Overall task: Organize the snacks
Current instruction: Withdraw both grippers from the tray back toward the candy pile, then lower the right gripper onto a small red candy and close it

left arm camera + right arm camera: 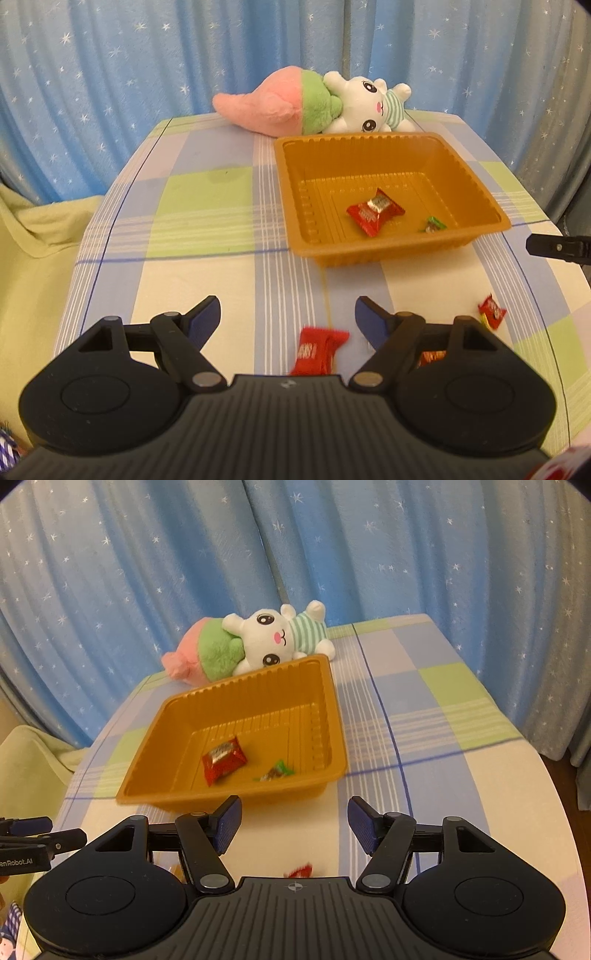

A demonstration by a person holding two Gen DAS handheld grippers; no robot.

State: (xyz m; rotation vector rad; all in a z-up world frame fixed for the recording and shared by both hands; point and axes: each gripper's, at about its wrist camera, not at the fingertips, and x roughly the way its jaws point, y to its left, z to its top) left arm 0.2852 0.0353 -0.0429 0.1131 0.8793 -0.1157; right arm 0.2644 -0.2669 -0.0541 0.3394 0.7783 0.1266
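Note:
An orange plastic tray (480,206) (155,768) stands on the checked table. A red snack pack (373,216) (223,762) and a small green-wrapped candy (434,224) (275,771) lie in it. My left gripper (288,317) is open and empty, low over the table, with a red snack pack (317,349) lying between and below its fingers. An orange wrapper (430,357) shows under its right finger. Another red pack (491,312) lies to the right. My right gripper (294,825) is open and empty in front of the tray, with a red pack (299,870) just below it.
A pink-and-green plush (273,105) (207,653) and a white bunny plush (365,107) (277,637) lie behind the tray. Blue starred curtains hang behind the table. A yellow-green cloth (33,236) lies left of the table. The right gripper's tip (557,249) shows at the right edge of the left wrist view.

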